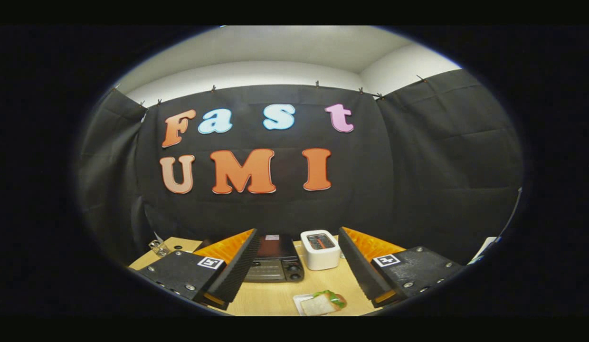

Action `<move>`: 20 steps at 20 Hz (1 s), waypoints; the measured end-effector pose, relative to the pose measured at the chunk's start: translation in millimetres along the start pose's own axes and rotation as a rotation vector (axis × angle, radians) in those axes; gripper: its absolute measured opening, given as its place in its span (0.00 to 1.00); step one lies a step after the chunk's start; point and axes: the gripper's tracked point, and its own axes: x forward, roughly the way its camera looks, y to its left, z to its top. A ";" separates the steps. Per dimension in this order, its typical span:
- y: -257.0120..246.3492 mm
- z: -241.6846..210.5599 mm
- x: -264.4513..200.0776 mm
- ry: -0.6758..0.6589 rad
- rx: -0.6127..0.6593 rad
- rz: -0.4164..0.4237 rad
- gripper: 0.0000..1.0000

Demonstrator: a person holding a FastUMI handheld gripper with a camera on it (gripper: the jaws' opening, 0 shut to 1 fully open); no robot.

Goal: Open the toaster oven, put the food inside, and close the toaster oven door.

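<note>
A black toaster oven point(274, 263) stands on the wooden table point(270, 297) just beyond my fingers, toward the left one, its door closed and its knobs on the right side. A sandwich with green lettuce lies on a small white plate point(319, 304) on the table between the fingers, nearer to me than the oven. My gripper point(297, 270) hovers above the table, open wide, with nothing between its fingers.
A white pop-up toaster point(320, 249) stands right of the toaster oven, between the fingers. A small metal clamp point(158, 247) sits at the table's far left corner. The black cloth wall hangs close behind the appliances.
</note>
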 end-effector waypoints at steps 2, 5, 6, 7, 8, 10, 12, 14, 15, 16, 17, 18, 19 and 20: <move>21.3 -4.2 9.3 0.006 0.007 0.034 0.98; 55.8 -20.0 26.8 0.032 0.004 0.085 0.98; 65.8 -29.7 34.1 0.047 -0.004 0.094 0.98; 74.1 -41.9 42.8 0.070 -0.011 0.100 0.98; 83.9 -53.3 50.3 0.091 -0.016 0.110 0.98; 104.8 -76.4 66.4 0.128 -0.022 0.128 0.98; 116.8 -101.5 86.3 0.173 -0.042 0.133 0.98; 127.7 -127.8 103.4 0.217 -0.075 0.136 0.99; 134.6 -138.3 111.0 0.238 -0.086 0.140 0.99; 141.8 -149.4 119.5 0.261 -0.088 0.147 0.99; 145.4 -161.1 127.6 0.286 -0.089 0.147 0.99; 149.2 -171.8 134.8 0.312 -0.089 0.146 0.99; 153.9 -183.3 140.9 0.336 -0.088 0.147 0.99; 158.1 -192.1 145.6 0.359 -0.091 0.147 0.99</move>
